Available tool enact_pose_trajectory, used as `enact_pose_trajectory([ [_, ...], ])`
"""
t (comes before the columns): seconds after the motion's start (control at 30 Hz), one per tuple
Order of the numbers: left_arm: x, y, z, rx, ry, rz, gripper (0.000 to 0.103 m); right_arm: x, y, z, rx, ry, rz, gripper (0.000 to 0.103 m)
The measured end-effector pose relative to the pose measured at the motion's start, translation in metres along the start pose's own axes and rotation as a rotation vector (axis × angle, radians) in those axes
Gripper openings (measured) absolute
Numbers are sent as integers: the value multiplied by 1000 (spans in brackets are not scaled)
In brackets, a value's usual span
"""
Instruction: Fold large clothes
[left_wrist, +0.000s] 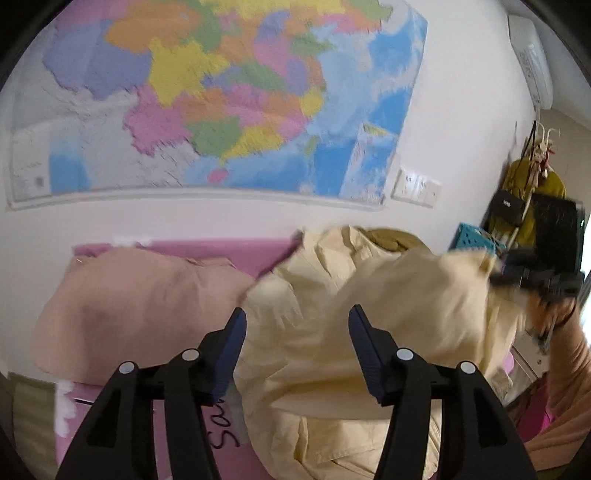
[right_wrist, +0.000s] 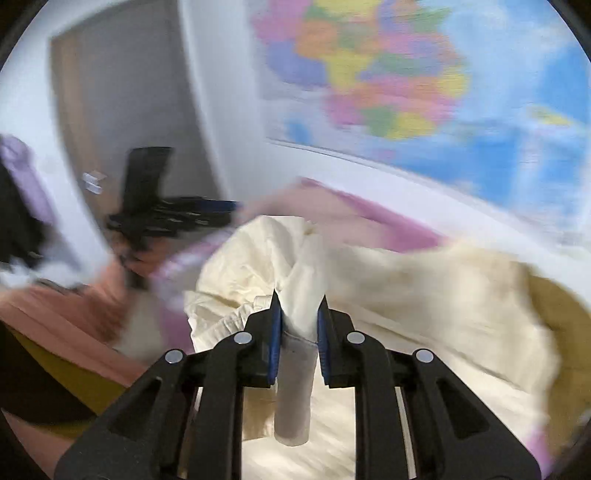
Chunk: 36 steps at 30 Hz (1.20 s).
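Note:
A large cream garment (left_wrist: 369, 288) lies crumpled on a pink bed (left_wrist: 221, 254). My left gripper (left_wrist: 295, 312) is open above its near side, with nothing pinched between the blue pads. At the right edge of the left wrist view the right gripper (left_wrist: 517, 275) shows blurred, lifting a bulge of the cream cloth. In the right wrist view my right gripper (right_wrist: 299, 295) is shut on a bunched fold of the cream garment (right_wrist: 424, 295), which hangs below the jaws. The left gripper (right_wrist: 229, 206) appears blurred at the left, held by a hand.
A peach garment (left_wrist: 129, 306) lies on the bed to the left, an olive one (left_wrist: 388, 236) behind the cream one. A big map (left_wrist: 221, 92) covers the wall. A teal crate (left_wrist: 476, 240) and a coat rack with bags (left_wrist: 528, 199) stand at the right; a door (right_wrist: 122, 92) is at the left.

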<state>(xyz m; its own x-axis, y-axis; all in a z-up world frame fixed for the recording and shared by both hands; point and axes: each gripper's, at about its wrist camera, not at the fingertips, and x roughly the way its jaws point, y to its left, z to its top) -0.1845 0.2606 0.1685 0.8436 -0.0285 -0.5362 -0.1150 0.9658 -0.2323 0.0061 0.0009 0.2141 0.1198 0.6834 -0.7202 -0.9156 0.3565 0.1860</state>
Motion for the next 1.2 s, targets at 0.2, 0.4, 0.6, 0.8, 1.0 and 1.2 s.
enact_pose_trajectory([
  [0.2,69,-12,-27,46,155,22,55,-1,-64,-67,100,275,-223,25],
  [0.4,117,-20,-63,81,299,27,55,16,-113,-126,276,396,-273,42],
  [0.6,117,-13,-76,50,310,16,56,35,-101,-47,285,51,-23,59],
  [0.8,110,-10,-82,23,314,26,56,187,-93,7,350,195,182,57],
  [1.0,110,-4,-86,-9,317,10,57,288,-102,13,520,359,245,58],
  [1.2,114,4,-87,-13,323,-19,58,303,-88,17,465,362,305,5],
])
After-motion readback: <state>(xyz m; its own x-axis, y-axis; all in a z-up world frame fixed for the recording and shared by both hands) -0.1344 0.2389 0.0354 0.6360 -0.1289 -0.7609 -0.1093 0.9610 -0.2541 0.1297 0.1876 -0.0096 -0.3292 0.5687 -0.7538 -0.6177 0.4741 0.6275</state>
